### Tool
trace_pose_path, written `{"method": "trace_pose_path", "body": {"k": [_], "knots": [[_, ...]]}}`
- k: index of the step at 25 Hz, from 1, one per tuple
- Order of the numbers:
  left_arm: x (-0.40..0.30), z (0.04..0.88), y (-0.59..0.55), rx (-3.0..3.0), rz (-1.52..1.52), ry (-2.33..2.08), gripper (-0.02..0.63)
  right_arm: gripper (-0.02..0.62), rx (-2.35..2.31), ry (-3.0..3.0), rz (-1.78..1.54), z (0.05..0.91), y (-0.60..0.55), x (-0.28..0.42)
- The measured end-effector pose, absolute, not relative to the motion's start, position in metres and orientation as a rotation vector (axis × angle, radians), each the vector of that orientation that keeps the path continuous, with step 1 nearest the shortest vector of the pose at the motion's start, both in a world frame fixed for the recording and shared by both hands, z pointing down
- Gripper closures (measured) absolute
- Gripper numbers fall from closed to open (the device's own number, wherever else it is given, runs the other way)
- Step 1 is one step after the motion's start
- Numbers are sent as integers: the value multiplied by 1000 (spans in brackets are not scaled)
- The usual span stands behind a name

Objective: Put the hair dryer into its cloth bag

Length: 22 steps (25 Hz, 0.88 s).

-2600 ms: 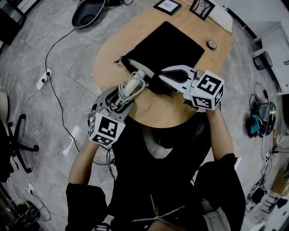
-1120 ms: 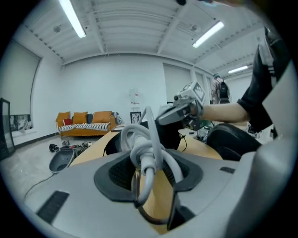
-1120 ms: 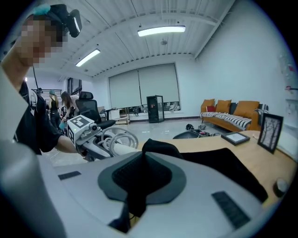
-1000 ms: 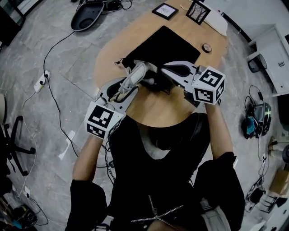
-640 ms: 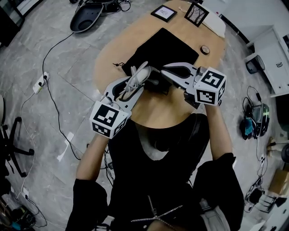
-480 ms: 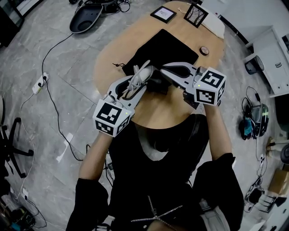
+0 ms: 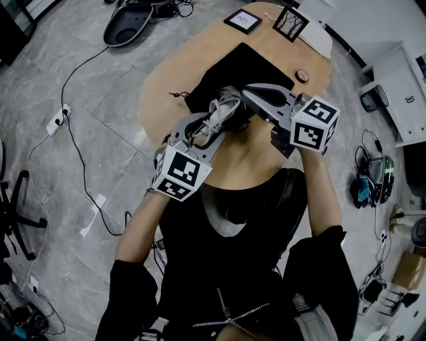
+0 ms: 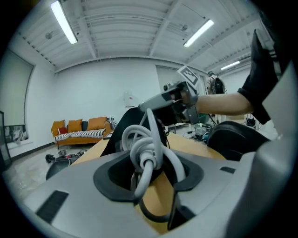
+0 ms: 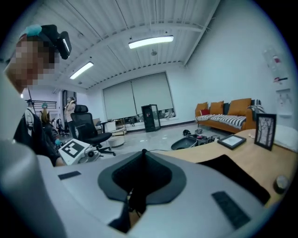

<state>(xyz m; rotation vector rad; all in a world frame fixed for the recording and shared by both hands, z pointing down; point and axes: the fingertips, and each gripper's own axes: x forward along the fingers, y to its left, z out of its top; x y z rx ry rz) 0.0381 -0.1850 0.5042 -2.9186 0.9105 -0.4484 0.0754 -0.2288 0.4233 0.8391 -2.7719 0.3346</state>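
While nothing is sitting inside the flat black cloth bag [image 7: 256, 63] yet, I am judging the job to be around halfway: both things are in hand, and the insertion itself is left to do. My left gripper [image 7: 221, 118] is clamping, jaws partway closed, on the pale grey hair dryer [image 8: 145, 148] with its white cord coiled round it. It is carrying the dryer above the oval wooden table [image 7: 166, 86], right at the bag's near edge. My right gripper [image 7: 249, 90] is pinching a fold of the bag's black cloth at that same edge, jaws almost together, apparently lifting the mouth open. I am expecting to be sliding the dryer in, then letting go of both. Counting what is showing: one hair dryer, one cloth bag, two grippers, two pictures at the table's far end, a flat dark frame [image 7: 241, 18] and a standing dark frame [image 7: 291, 22], and one small round object [image 7: 303, 75] near the bag, too small for me to be identifying
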Motion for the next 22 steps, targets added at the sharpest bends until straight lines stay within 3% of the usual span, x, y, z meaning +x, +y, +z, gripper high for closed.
{"method": "trace_pose_path", "body": {"k": [16,22], "knots": [[51,477,-196,-2950,-155,926,422,566,677,-2866,326,404,-200,71],[62,489,-199,-2956,-344,890,419,566,678,-2841,342,412,-198,72]]}}
